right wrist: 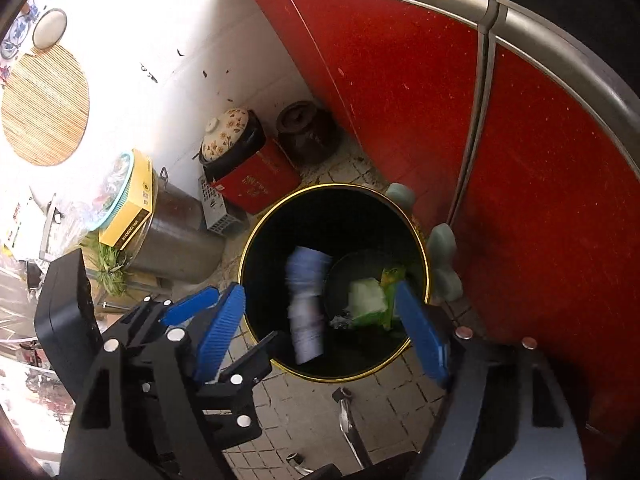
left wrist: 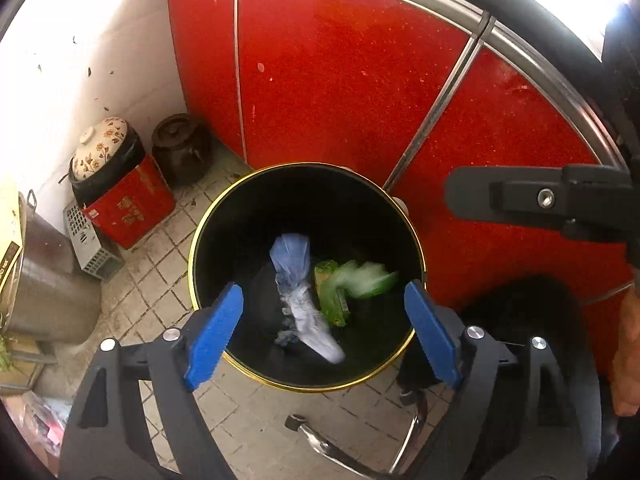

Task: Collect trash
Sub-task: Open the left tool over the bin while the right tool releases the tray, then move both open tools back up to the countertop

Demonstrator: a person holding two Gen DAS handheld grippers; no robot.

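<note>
Left gripper over black bin, blue pads spread wide, nothing between them. Right gripper likewise agape and empty above same bin. Bin rim gold, close to red cabinet behind; tiled floor free on left side. Blurred inside bin: white-blue wrapper, green packet. In right view wrapper left, packet right, 2 items apart.
</note>
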